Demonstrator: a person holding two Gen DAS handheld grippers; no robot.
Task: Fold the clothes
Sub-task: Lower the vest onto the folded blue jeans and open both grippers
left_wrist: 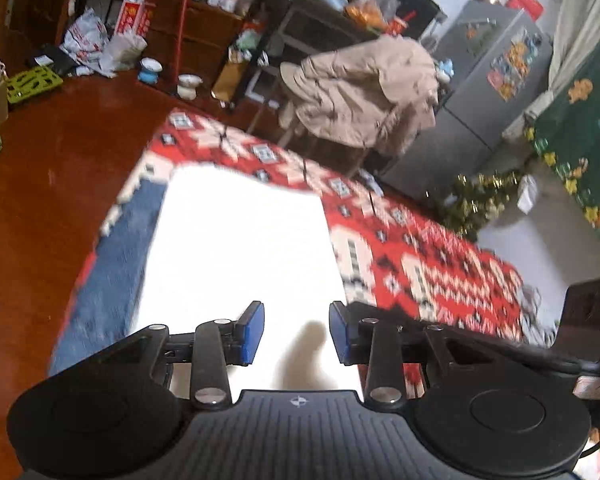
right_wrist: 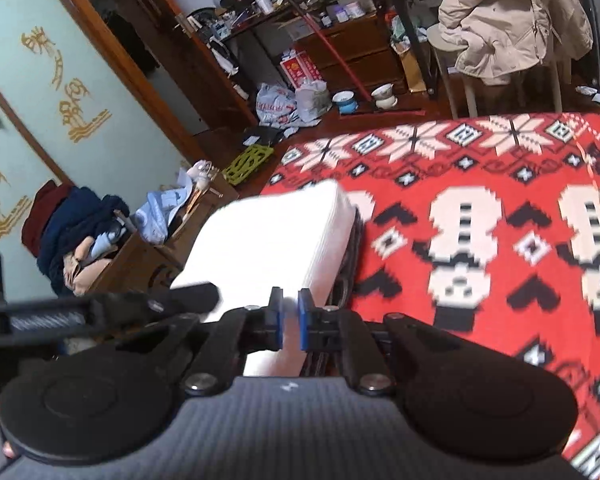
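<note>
White garment (left_wrist: 240,248) lies flat as a rectangle on the red patterned blanket (left_wrist: 420,248), overexposed, no detail readable. Left gripper (left_wrist: 297,332) hovers over its near part, jaws wide apart, holding nothing. Right gripper (right_wrist: 290,320) has jaws nearly closed, pinching white cloth at the near edge; the garment (right_wrist: 276,232) rises in a lifted slab. Judgement: a fold is in hand. Next move calls for carrying the pinched edge across, keeping edges aligned.
</note>
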